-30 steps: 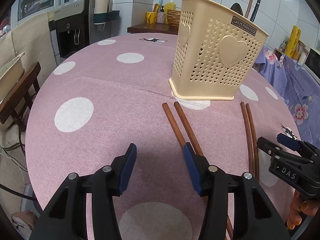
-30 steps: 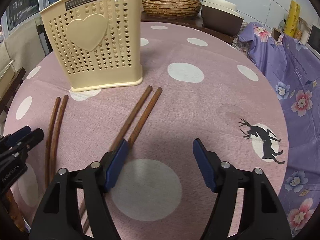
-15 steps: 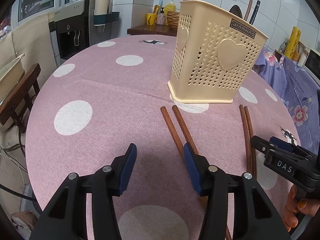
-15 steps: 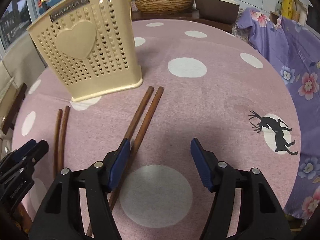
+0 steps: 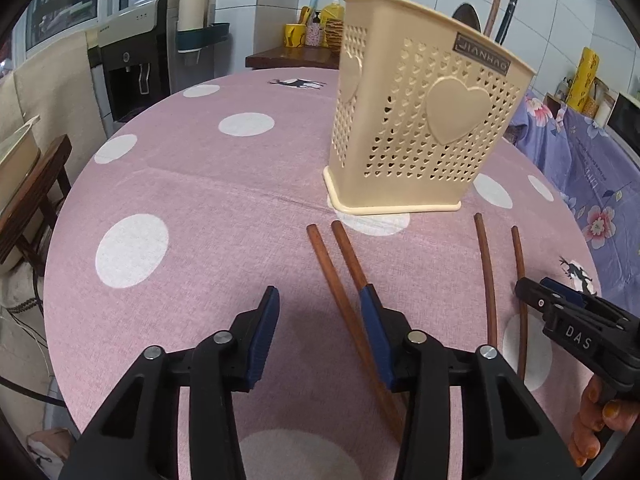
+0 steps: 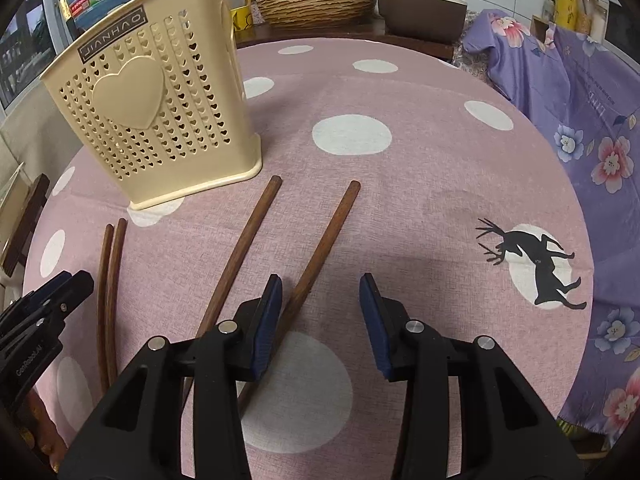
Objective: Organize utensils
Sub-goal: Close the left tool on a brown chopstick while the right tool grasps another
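Nearest, the left gripper [image 5: 316,332] and right gripper [image 6: 320,316] are seen with jaws apart and closing, each with one stick of a chopstick pair [image 6: 240,256] passing under a blue pad, nothing yet clamped. Beyond, both pairs [image 5: 490,276] lie on the spotted tablecloth [image 5: 200,184] just before the perforated cutlery holder [image 5: 416,128]. Light, stiff, smooth wood is judged prone to rolling, so a mid-shaft pinch across both sticks is advised.
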`<control>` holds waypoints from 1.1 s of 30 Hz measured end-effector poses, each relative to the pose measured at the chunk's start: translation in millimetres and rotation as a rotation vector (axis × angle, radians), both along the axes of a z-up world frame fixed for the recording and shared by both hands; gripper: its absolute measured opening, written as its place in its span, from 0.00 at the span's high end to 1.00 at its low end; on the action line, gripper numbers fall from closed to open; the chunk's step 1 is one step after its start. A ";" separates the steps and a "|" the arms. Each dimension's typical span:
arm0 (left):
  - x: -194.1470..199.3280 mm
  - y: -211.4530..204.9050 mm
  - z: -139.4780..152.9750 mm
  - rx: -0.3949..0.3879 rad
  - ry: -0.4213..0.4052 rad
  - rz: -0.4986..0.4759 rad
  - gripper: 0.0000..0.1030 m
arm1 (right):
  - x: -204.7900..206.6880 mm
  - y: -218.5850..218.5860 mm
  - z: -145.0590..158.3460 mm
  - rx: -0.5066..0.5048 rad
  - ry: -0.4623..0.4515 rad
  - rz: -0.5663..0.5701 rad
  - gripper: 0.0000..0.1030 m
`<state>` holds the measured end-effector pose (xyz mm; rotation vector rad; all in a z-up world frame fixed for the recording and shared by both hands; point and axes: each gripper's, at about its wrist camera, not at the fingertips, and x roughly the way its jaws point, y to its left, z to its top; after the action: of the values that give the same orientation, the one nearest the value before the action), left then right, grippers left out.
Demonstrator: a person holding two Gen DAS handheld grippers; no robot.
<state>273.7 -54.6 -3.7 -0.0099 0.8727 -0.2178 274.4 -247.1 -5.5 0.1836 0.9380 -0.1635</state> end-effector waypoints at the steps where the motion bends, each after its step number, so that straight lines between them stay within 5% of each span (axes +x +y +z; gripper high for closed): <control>1: 2.0 -1.3 -1.8 -0.004 0.011 0.000 0.64 | 1.1 1.5 -0.1 -0.003 0.003 0.001 0.57; 3: 5.7 -2.8 -5.4 -0.021 0.035 0.002 0.67 | 3.2 3.5 -0.9 -0.010 0.009 -0.001 0.43; 8: 8.1 -8.0 -6.7 0.039 0.015 0.015 0.76 | 3.9 8.6 -3.6 -0.058 0.009 0.004 0.39; 12: 9.1 -10.2 -7.0 0.083 0.011 0.010 0.79 | 5.3 0.3 -6.8 -0.054 0.018 -0.040 0.19; 17: 9.8 -7.5 -6.6 0.105 0.012 0.018 0.79 | 6.8 -7.7 -6.4 -0.055 0.031 -0.067 0.17; 20: 10.7 -5.7 -6.2 0.103 0.016 0.027 0.79 | 11.5 -12.1 -9.6 -0.025 0.064 -0.075 0.05; 33: 21.8 -12.7 -6.0 0.123 0.022 0.050 0.81 | 36.2 -18.8 -10.4 0.026 0.139 -0.169 0.05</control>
<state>295.5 -67.3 -9.7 0.0801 0.9056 -0.1169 310.6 -265.9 -15.9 0.2785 1.0636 -0.3231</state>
